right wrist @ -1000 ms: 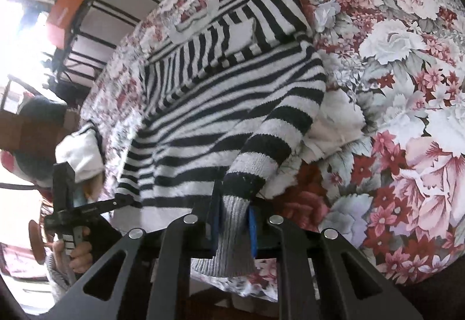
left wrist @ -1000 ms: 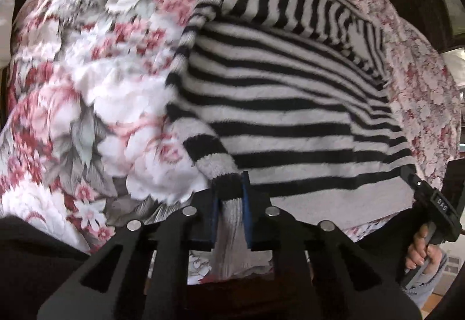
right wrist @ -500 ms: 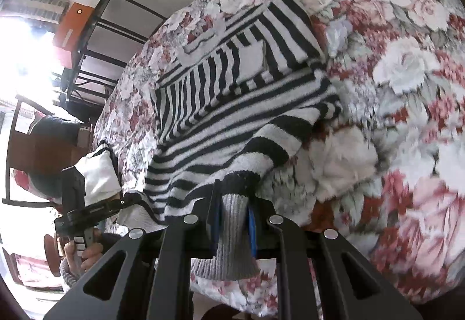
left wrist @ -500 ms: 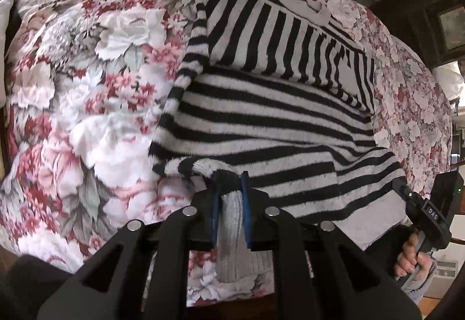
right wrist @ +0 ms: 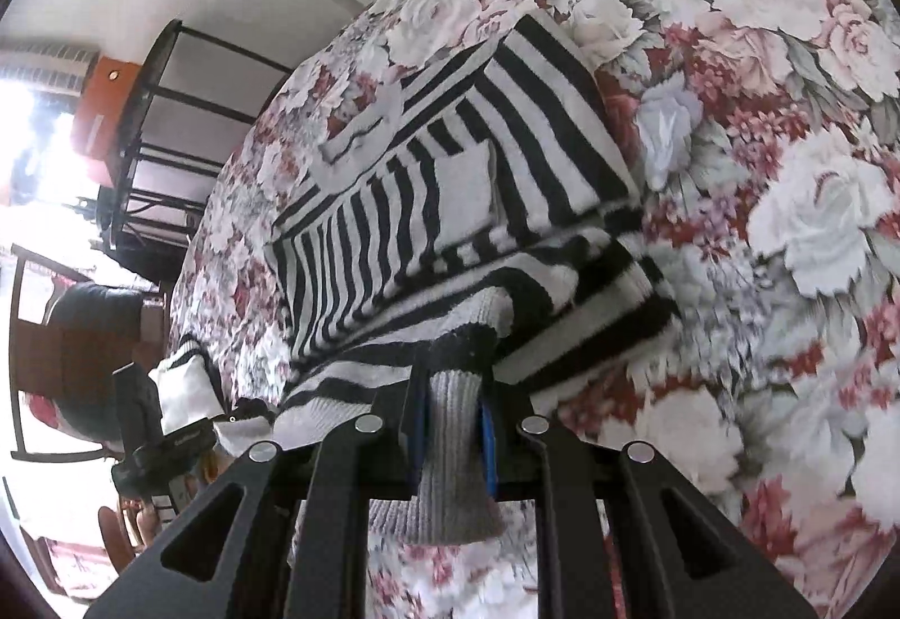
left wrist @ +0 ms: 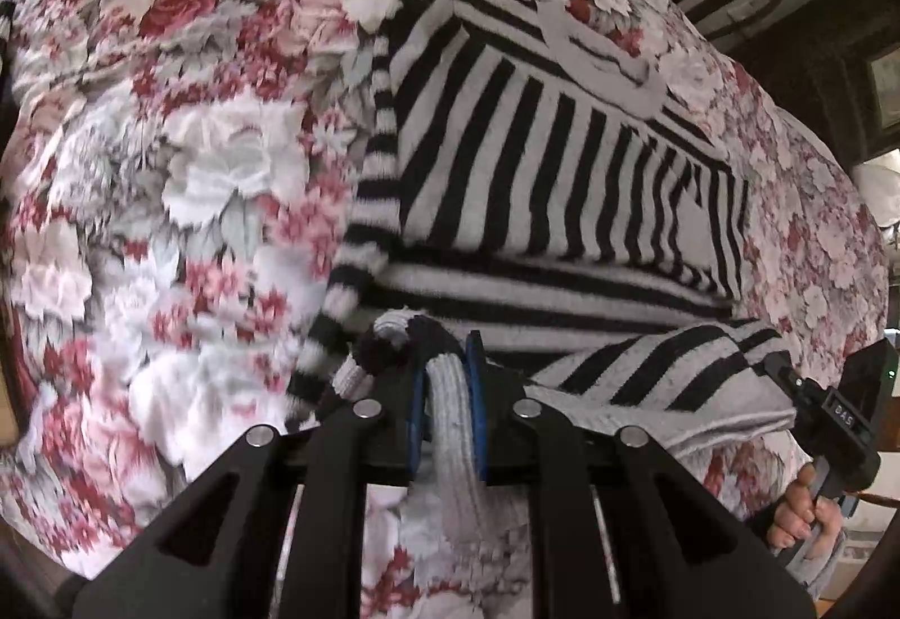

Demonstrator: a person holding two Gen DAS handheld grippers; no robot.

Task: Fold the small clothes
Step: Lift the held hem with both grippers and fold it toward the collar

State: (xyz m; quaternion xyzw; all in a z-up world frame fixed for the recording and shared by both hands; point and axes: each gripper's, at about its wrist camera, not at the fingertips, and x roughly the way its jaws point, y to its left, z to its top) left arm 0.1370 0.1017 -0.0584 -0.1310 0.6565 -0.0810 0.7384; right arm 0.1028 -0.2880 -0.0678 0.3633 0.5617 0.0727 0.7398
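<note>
Striped sweater on floral bedspread; both grippers' jaws clamp its grey cuffs.

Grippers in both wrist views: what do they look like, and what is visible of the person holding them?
Both the left gripper and the right gripper have matte black linkage arms with silver rivets and blue pads. The right gripper's black body carries a small label with pale characters. The hand holding it emerges from a grey cuff.

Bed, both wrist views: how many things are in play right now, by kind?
Striped sweater: 1
Grey cuffs clamped: 2, one in the left hand-held gripper, one in the right hand-held gripper
Hand-held grippers: 2
Floral bedspread: 1
Total: 6
</note>
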